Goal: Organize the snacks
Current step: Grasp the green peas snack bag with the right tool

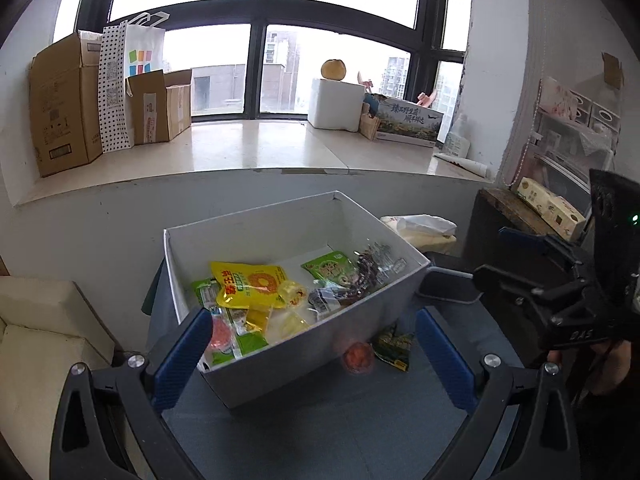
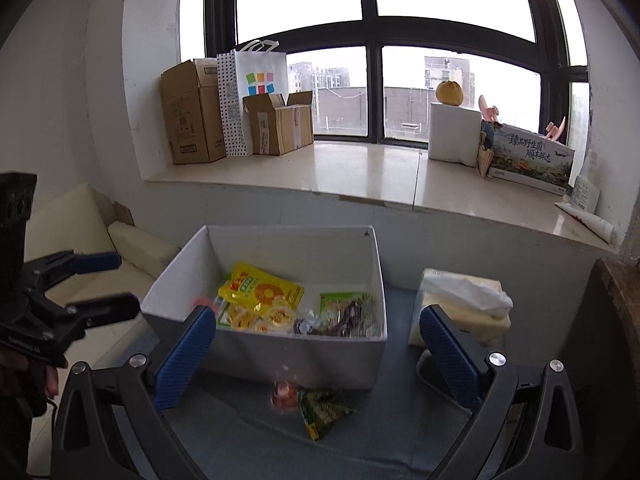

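Spread-open right gripper (image 2: 316,344) is hovering nearest the crinkled green snack packet (image 2: 322,410) lying lower centre, before the white box (image 2: 296,364)

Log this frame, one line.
left gripper: open, empty | right gripper: open, empty | white rectangular box: holds snacks | red round jelly cup, green foil packet: outside on blue-grey table
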